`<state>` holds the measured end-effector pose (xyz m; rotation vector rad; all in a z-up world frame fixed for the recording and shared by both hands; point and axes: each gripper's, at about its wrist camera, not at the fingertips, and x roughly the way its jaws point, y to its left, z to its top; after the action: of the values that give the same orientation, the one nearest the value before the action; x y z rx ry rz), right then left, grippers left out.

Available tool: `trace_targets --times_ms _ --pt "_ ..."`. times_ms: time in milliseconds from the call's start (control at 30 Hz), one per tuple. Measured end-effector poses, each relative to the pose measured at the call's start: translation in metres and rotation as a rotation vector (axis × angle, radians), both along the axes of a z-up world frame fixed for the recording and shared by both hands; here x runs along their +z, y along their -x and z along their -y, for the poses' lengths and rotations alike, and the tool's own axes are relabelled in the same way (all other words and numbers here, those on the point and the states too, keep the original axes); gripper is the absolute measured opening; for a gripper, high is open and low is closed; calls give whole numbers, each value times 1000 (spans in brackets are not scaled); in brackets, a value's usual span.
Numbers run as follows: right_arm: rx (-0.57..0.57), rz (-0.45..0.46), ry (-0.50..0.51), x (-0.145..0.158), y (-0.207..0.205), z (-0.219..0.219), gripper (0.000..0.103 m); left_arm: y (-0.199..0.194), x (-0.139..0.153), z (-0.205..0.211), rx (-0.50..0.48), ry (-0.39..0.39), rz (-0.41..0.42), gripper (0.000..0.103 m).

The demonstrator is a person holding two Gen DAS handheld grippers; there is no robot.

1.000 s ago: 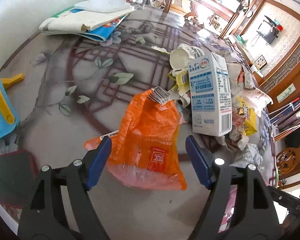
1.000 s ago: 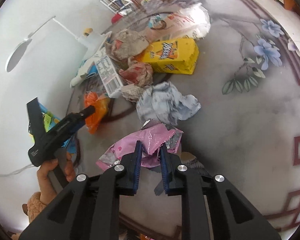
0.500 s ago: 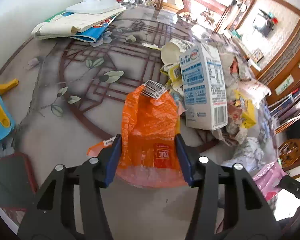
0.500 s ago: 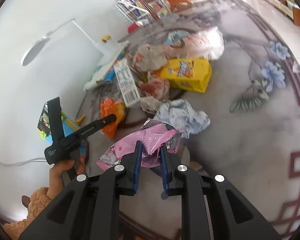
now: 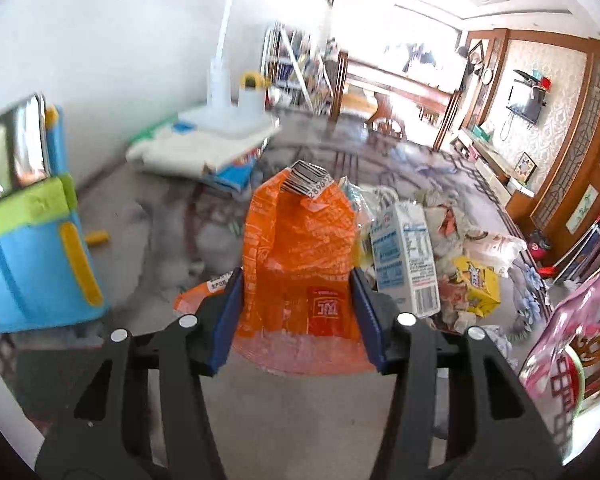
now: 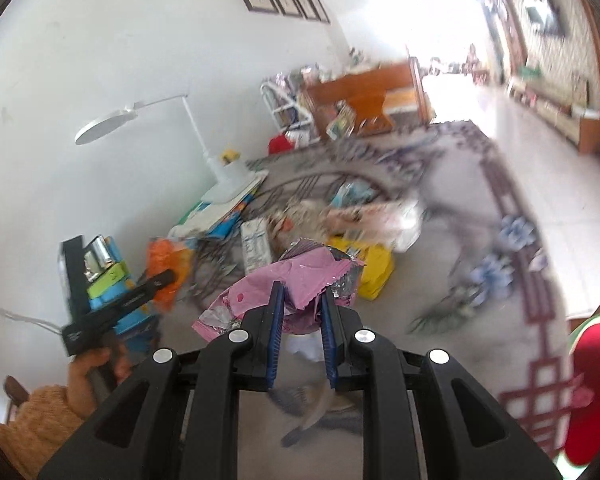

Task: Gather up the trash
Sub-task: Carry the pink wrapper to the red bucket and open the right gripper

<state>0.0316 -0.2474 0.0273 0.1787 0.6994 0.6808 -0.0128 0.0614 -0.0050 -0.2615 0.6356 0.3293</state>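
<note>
My left gripper (image 5: 298, 280) is shut on an orange plastic bag (image 5: 300, 240) with a barcode label at its top, and holds it up off the table. In the right wrist view that same orange plastic bag (image 6: 168, 264) hangs from the left gripper (image 6: 168, 280) at the left, a hand below it. My right gripper (image 6: 302, 300) is shut on a pink foil wrapper (image 6: 292, 280), also lifted; the pink foil wrapper (image 5: 568, 328) shows at the right edge of the left wrist view. A trash heap stays on the table: a milk carton (image 5: 404, 260), a yellow box (image 5: 476, 284), crumpled papers.
A blue and green toy box (image 5: 32, 248) stands at the left. A white desk lamp (image 6: 204, 148) rests on a stack of books (image 5: 204, 152) by the wall. The table (image 5: 292, 420) has a dark red lattice and flower pattern. A red and green object (image 6: 592, 392) sits at the right edge.
The left jaws closed on the orange bag and lifted it off the table. The right gripper rose with the pink wrapper. Both views tilted up, showing more of the room.
</note>
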Motion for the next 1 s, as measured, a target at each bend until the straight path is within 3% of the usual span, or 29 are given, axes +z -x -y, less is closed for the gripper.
trace_targets --times_ms 333,700,1000 --pt "-125 -2 -51 1 -9 41 16 15 -3 62 -134 55 -14 51" --pt "-282 35 17 1 -3 91 16 1 6 136 -305 117 -14 51" --pt "-407 -21 -20 -8 -3 144 16 -10 1 204 -464 98 -43 51"
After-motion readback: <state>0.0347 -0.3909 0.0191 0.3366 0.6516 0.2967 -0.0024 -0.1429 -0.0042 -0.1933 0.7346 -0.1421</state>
